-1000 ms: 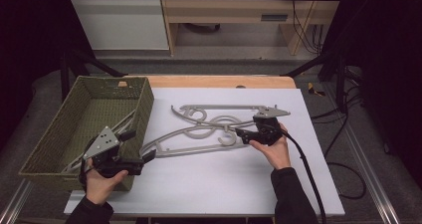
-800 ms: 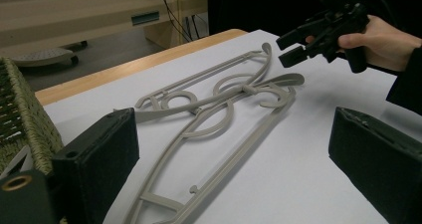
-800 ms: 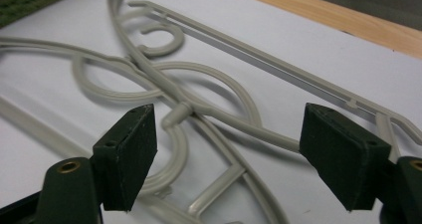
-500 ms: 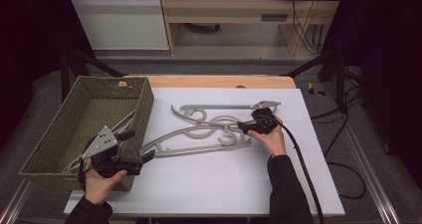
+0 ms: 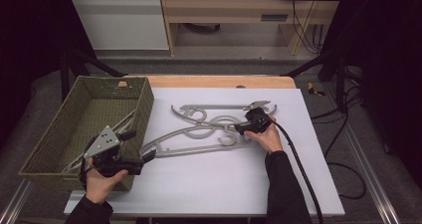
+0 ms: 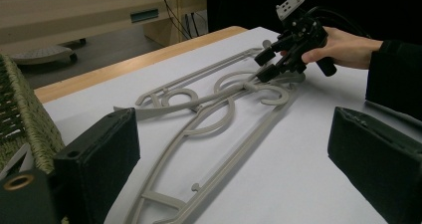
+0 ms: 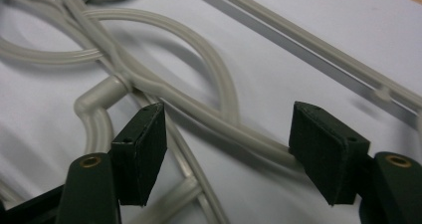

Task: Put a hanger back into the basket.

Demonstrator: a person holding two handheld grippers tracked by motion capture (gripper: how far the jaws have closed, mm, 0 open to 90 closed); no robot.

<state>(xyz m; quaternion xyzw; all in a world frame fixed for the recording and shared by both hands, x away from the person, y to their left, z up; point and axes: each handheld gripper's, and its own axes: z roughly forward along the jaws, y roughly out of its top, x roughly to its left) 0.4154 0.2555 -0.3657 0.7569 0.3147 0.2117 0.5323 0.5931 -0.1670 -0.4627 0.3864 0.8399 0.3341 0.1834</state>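
Grey plastic hangers (image 5: 209, 129) are lying tangled across the middle of the white table (image 5: 308, 184), their hooks interlocked near the centre and one long arm running left to the foot of the woven basket (image 5: 144, 97). More hanger pieces are leaning inside that basket, which is sitting at the table's left edge. The right gripper (image 5: 240, 130) is coming down over the hook cluster, its jaws having just been closing; they are standing apart with a curved hanger bar (image 7: 214, 119) passing between them, and the pads (image 7: 142, 149) are not yet pressing on it. From the left gripper view the same claw (image 6: 263, 64) is sitting at the far end of the tangle, tips just above the plastic. The left gripper (image 5: 142, 158) is hovering at the near left, beside the basket's near corner, jaws spread wide with nothing between them. Bare table is lying open on the near side and to the right of the hangers; the far edge is meeting a wooden strip (image 5: 219, 81).
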